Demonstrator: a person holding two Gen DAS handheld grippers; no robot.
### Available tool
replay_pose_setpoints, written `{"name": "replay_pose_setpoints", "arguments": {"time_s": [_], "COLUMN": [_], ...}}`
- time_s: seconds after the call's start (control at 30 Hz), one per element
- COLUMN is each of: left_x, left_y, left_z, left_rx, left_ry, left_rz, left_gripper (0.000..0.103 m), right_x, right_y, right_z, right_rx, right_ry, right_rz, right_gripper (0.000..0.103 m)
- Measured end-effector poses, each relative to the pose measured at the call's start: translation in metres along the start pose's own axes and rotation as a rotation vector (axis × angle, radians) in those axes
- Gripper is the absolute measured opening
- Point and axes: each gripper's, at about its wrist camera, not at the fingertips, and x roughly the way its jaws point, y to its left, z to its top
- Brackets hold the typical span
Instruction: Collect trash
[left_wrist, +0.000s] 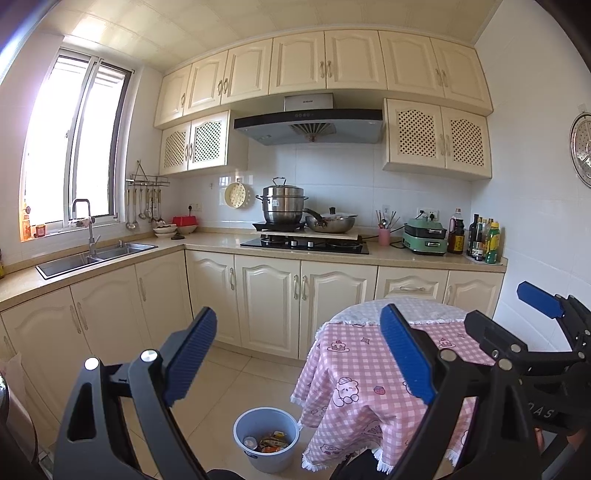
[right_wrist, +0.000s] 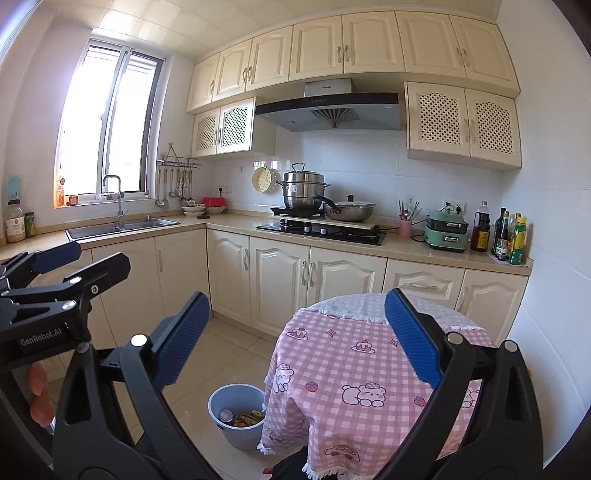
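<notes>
Two grippers hang in the air above a kitchen floor, both with jaws spread wide and nothing between them. From its own camera, the left gripper (left_wrist: 299, 350) frames the floor and the edge of a round table (left_wrist: 369, 369) draped in a pink checked cloth with cartoon bears. The right gripper (right_wrist: 295, 336) frames much the same scene; it shows in the left wrist view at the far right edge, and the left gripper shows at the far left edge of the right wrist view, with fingertips of a hand (right_wrist: 38, 395) below it.

Taking the table as the landmark: a pale blue trash bucket (left_wrist: 266, 439) stands on the tiled floor just beside its left side, close under the hanging cloth hem. Trash (left_wrist: 271, 441) already lies in the bucket: what seems to be a can and some wrappers, though they are too small to name surely. The tabletop itself looks bare of litter. Behind the table runs a cream cabinet row with a black gas hob (left_wrist: 304, 244), a steel steamer pot (left_wrist: 282, 203) and a wok (left_wrist: 330, 221). Far to the table's left is a steel sink (left_wrist: 92, 254) under a window.
</notes>
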Motion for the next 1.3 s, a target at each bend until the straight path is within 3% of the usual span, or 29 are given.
{"name": "replay_pose_setpoints", "arguments": {"time_s": [1.3], "left_x": [0.012], "left_y": [0.001], "left_z": [-0.006], "left_rx": [-0.021], "left_ry": [0.044], "left_rz": [0.01], "left_gripper": [0.088], "right_x": [0.008], "right_y": [-0.004], "right_z": [-0.005], "right_rx": [-0.015], "right_ry": [0.035], "right_rz": [0.006], "right_gripper": [0.094]}}
